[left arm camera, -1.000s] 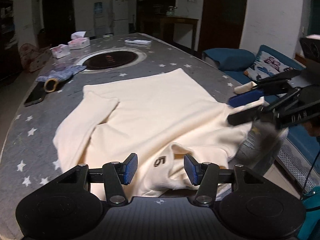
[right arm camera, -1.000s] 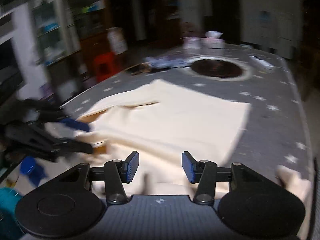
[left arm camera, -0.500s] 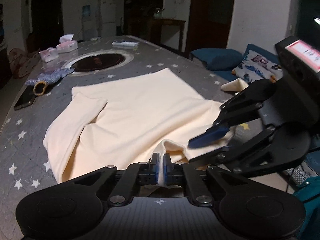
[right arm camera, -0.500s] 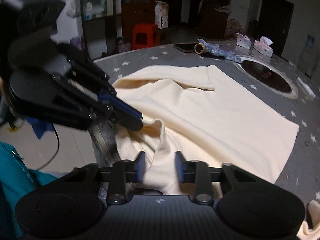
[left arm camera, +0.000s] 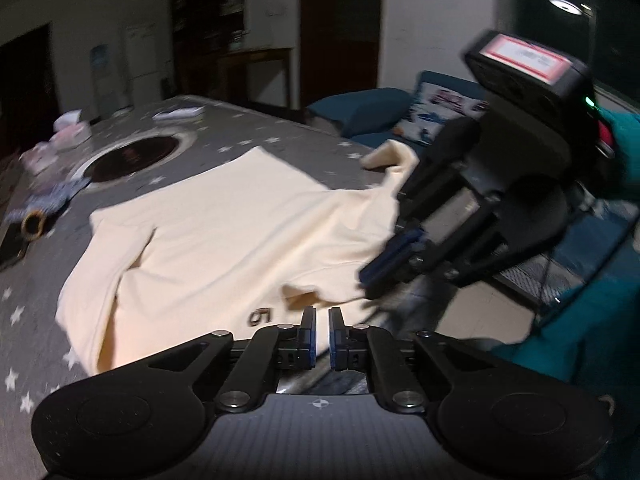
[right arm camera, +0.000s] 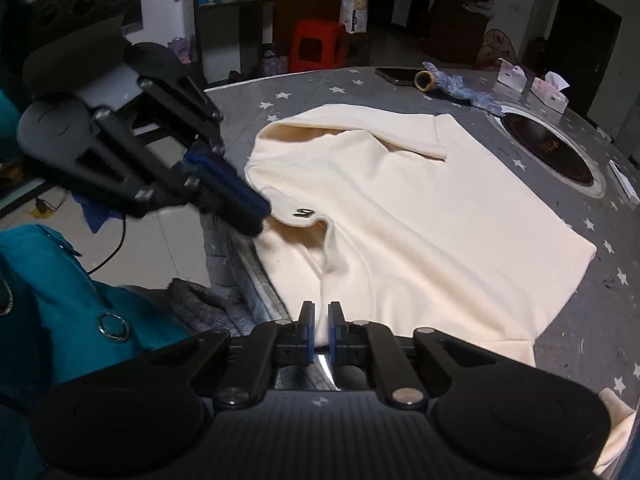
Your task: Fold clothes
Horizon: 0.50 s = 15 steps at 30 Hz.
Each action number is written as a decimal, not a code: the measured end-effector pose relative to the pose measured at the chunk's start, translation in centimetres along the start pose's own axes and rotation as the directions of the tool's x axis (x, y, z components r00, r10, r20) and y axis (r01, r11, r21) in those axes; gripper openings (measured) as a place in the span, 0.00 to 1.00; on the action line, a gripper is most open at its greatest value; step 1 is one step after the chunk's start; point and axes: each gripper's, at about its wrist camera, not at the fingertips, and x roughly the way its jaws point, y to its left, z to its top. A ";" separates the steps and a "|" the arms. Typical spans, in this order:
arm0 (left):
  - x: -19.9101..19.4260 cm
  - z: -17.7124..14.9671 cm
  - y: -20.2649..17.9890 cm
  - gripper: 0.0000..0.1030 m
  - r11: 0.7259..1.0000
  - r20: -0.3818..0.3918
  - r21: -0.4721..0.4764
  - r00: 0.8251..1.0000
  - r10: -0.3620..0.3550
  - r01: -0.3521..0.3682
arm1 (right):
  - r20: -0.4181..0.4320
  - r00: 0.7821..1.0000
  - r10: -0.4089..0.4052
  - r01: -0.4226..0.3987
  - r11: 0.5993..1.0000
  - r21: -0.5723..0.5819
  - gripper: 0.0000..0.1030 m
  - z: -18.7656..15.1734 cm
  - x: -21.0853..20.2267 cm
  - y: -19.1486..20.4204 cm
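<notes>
Cream fabric: a cream long-sleeved sweatshirt [right arm camera: 400, 216] with a small dark "5" mark lies spread across the grey star-printed tablecloth [right arm camera: 592, 288], filling the frame's centre.
Left gripper [left arm camera: 322, 334]: blue pads clenched on the near edge, bottom centre.
Right gripper [right arm camera: 321, 334]: clamped on the near edge likewise.
Done: one sleeve [right arm camera: 360, 132] lies folded over the body, upper centre.
Left: likely the other sleeve and the body folds.
</notes>
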 end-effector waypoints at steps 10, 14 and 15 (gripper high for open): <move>2.4 -0.5 -0.8 0.14 0.992 -0.068 0.122 0.997 0.024 -0.015 | -0.002 1.000 0.010 -0.011 0.988 -0.152 0.14 0.5 1.3 2.0; 2.5 -0.7 -1.0 0.25 0.987 -0.073 0.158 0.996 0.044 -0.032 | -0.007 1.000 0.028 -0.029 0.987 -0.156 0.14 0.7 2.4 2.0; 2.6 -0.8 -1.0 0.27 0.985 -0.074 0.170 0.996 0.052 -0.039 | -0.009 0.999 0.031 -0.032 0.987 -0.155 0.14 0.7 2.6 2.0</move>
